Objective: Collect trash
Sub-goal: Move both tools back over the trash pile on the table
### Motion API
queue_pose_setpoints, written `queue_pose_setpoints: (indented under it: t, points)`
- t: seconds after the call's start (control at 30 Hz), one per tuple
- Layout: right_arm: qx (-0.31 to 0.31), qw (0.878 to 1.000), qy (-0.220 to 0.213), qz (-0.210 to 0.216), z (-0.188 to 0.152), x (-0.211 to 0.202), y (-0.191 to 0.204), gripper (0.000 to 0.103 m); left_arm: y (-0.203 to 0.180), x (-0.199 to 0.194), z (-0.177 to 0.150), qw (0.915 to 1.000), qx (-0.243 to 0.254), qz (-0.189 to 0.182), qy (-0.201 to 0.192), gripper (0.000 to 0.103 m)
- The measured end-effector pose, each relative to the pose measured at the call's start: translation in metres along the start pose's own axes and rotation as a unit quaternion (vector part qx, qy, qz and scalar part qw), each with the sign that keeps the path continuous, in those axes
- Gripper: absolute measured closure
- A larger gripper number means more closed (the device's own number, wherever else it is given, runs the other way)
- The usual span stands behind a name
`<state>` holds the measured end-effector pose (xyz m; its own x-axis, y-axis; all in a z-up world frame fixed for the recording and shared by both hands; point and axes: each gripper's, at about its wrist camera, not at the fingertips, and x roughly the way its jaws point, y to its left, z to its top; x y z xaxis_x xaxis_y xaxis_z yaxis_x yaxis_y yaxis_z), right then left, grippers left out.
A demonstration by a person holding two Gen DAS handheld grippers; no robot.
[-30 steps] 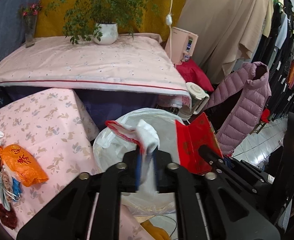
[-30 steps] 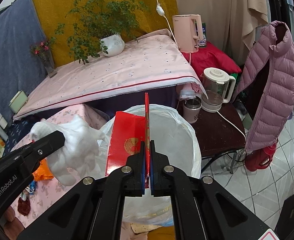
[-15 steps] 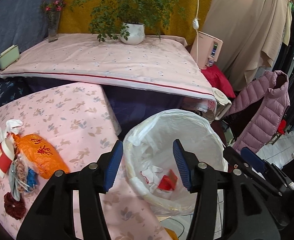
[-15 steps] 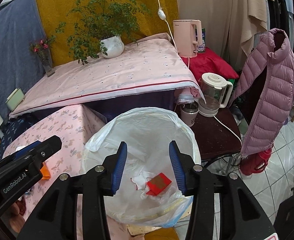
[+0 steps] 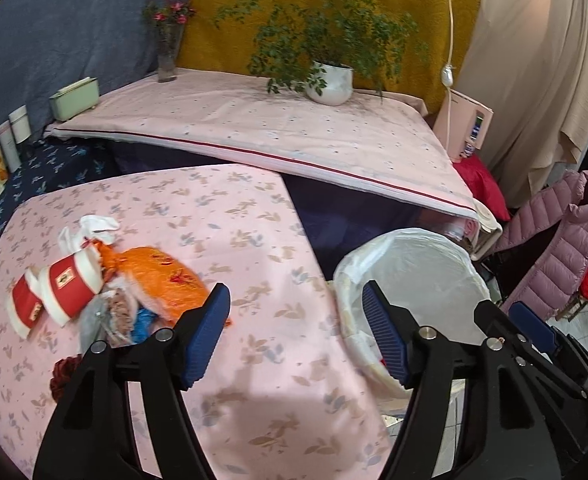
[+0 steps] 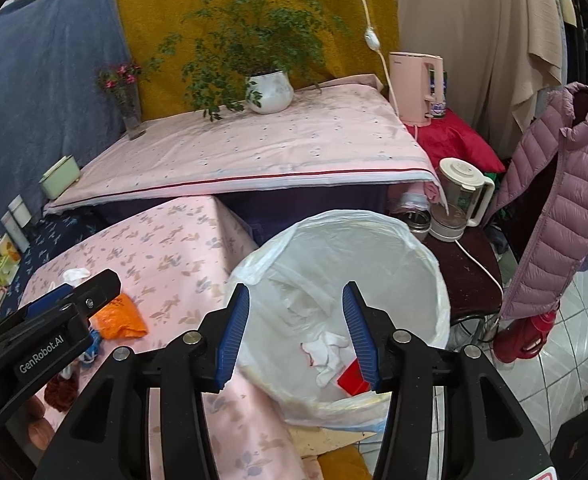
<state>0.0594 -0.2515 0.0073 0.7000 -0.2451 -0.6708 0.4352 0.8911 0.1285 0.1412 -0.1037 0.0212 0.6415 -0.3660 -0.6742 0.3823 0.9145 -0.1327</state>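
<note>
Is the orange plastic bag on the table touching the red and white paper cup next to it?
Touching. In the left wrist view, the orange plastic bag presses against the rim end of the red and white paper cup, with no bare tablecloth between them.

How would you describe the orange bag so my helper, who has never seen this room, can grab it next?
Start at the low table with the pink leaf-print cloth, left of the white-lined bin. The trash heap lies near its left edge; the orange bag is on the heap's bin side, the only crinkly bright-orange item, with red print.
</note>
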Motion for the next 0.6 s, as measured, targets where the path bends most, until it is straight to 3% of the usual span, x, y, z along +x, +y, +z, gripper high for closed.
queue_pose_setpoints:
  t: [0.4, 0.6]
  points:
    - [-0.028, 0.999, 0.009, 0.033, -0.014, -0.013, 0.052, 0.055, 0.050, -0.019, -0.018, 0.9984, -0.027, 0.049, -0.004, 0.033]
    - [-0.040, 0.998, 0.012, 0.038, -0.022, -0.016, 0.073, 0.050, 0.075, -0.026, -0.025, 0.9973, -0.046, 0.057, 0.000, 0.033]
